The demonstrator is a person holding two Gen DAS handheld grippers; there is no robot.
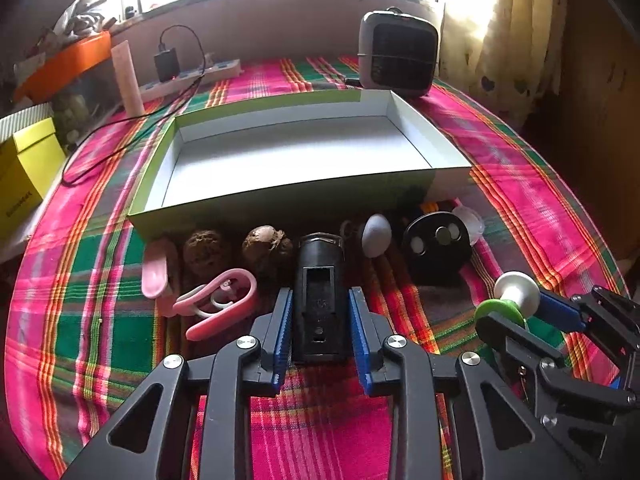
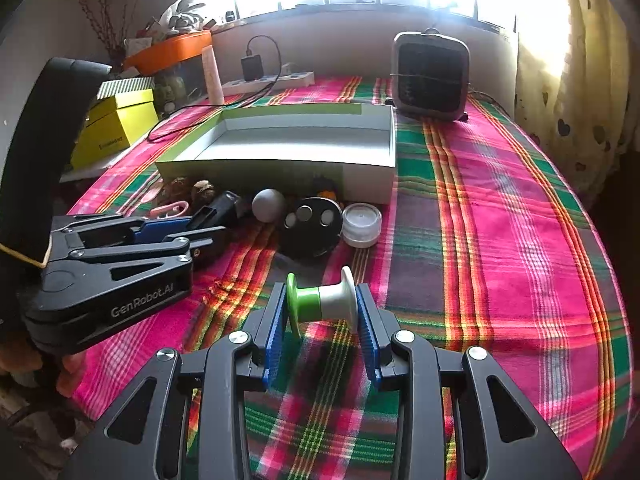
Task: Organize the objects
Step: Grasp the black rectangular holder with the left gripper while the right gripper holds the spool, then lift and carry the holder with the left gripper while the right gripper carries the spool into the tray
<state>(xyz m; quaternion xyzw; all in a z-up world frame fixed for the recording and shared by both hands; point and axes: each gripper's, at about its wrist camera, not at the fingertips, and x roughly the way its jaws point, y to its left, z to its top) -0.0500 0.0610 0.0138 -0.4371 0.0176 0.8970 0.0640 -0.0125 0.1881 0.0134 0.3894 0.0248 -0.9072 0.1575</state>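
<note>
My left gripper is shut on a black cylindrical device that lies on the plaid cloth in front of the box. My right gripper is shut on a green-and-white spool, held sideways between the blue pads; the spool also shows in the left wrist view. An empty white shallow box with green outer walls stands behind the row of objects; it also shows in the right wrist view. The row holds a pink clip, a pink scoop, two brown nuts, a white egg-shaped piece, a black disc and a clear jar.
A grey fan heater stands behind the box at the right. A power strip with a charger and black cable lies at the back left. A yellow box and an orange container stand at the left. Curtains hang at the right.
</note>
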